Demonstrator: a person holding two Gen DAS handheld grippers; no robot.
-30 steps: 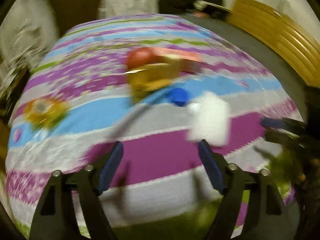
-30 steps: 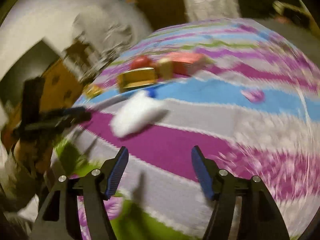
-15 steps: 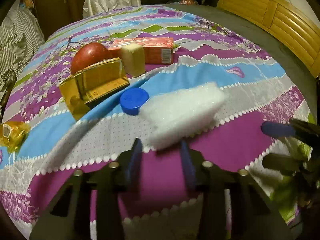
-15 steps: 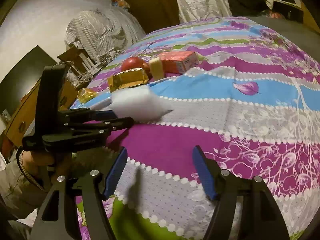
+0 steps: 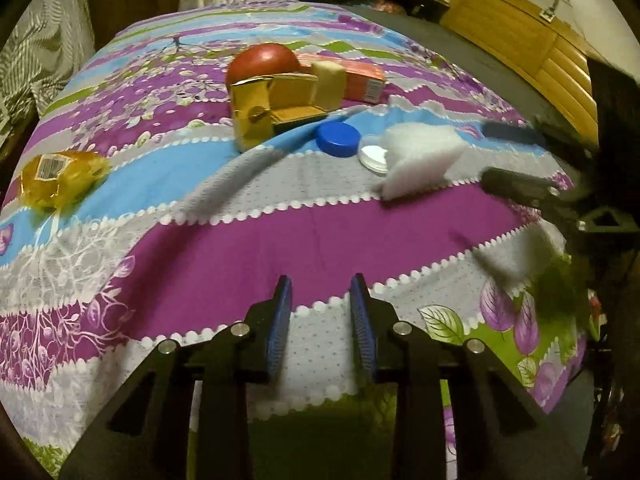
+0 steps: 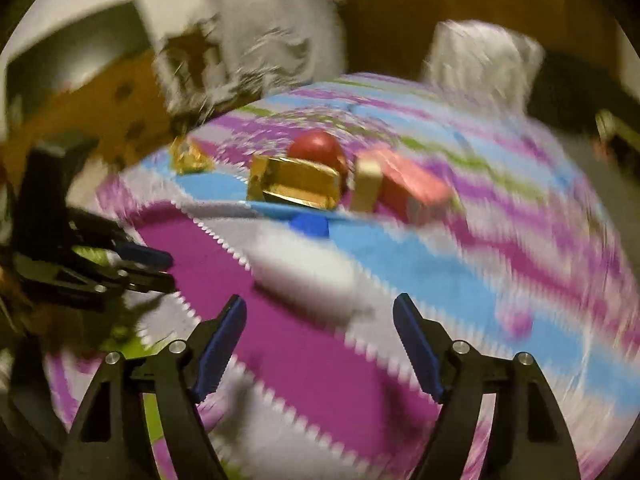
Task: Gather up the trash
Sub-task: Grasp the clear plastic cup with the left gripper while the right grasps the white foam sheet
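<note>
Low in the frame, the left gripper closes its narrow jaws on nothing, over open purple bedspread. The right gripper is opening, empty. Mid-frame right lies one white foam piece, touching one clear lid beside one blue cap. Beyond: one gold box, one red ball, one orange carton; a yellow wrapper left. Wooden headboard upper right.
</note>
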